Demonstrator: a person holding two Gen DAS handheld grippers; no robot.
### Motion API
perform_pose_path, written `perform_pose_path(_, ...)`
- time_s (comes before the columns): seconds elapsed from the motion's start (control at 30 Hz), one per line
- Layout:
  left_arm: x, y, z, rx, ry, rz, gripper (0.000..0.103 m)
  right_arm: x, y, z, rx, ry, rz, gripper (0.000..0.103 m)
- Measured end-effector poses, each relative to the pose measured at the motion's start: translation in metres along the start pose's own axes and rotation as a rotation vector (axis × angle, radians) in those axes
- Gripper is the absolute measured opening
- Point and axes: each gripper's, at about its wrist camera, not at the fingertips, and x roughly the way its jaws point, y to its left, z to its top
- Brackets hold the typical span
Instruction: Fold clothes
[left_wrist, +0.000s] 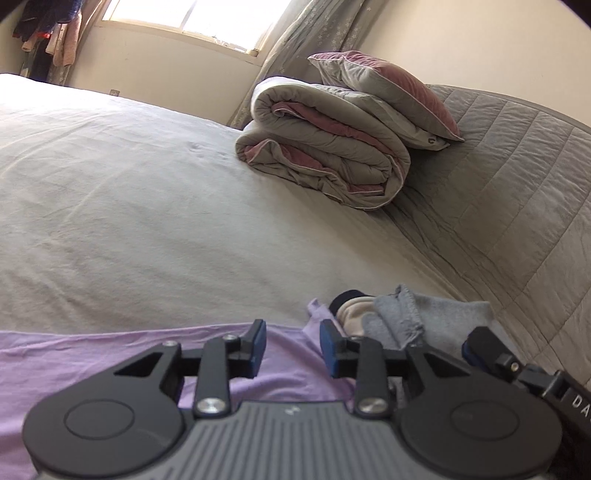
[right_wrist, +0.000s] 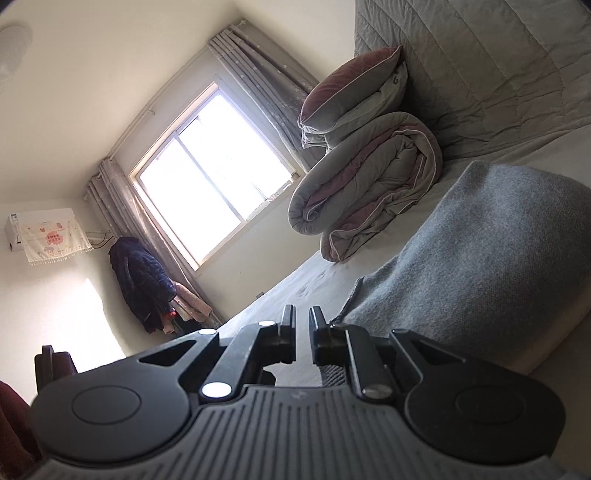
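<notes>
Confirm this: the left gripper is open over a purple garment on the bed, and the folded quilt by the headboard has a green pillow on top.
Not quite. The pillow on the folded quilt is dusty pink and grey, not green; both wrist views show it. The rest holds: in the left wrist view the left gripper is open over the purple garment on the bed.

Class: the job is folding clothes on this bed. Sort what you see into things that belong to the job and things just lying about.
Belongs to the job: lilac garment; grey knit garment; left gripper, open; right gripper, narrowly open.

Just lying about: rolled duvet; pillow; hanging clothes; curtains.
</notes>
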Motion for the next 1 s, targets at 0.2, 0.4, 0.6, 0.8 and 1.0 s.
perform_pose_path(0.2, -0.049, 0.068, -0.009, -0.02, -0.01, 0.173, 0.039, 0.012, 0.024, -0.017, -0.139, 0.086, 0.024, 0.015)
perform_pose_path(0.4, -0.12, 0.149, -0.006, -0.083, -0.032, 0.337, 0.039, 0.024, 0.049, -0.043, -0.248, 0.212, 0.089, 0.045)
perform_pose_path(0.6, -0.207, 0.224, 0.009, -0.068, -0.085, 0.534, 0.047, 0.031, 0.075, -0.081, -0.33, 0.419, 0.127, 0.046)
perform_pose_path(0.8, -0.255, 0.288, 0.017, -0.083, -0.082, 0.635, 0.055, 0.034, 0.107, -0.107, -0.409, 0.577, 0.117, 0.046)
perform_pose_path(1.0, -0.26, 0.328, 0.014, -0.139, -0.051, 0.627, 0.055, 0.033, 0.133, -0.123, -0.396, 0.665, 0.062, 0.046)
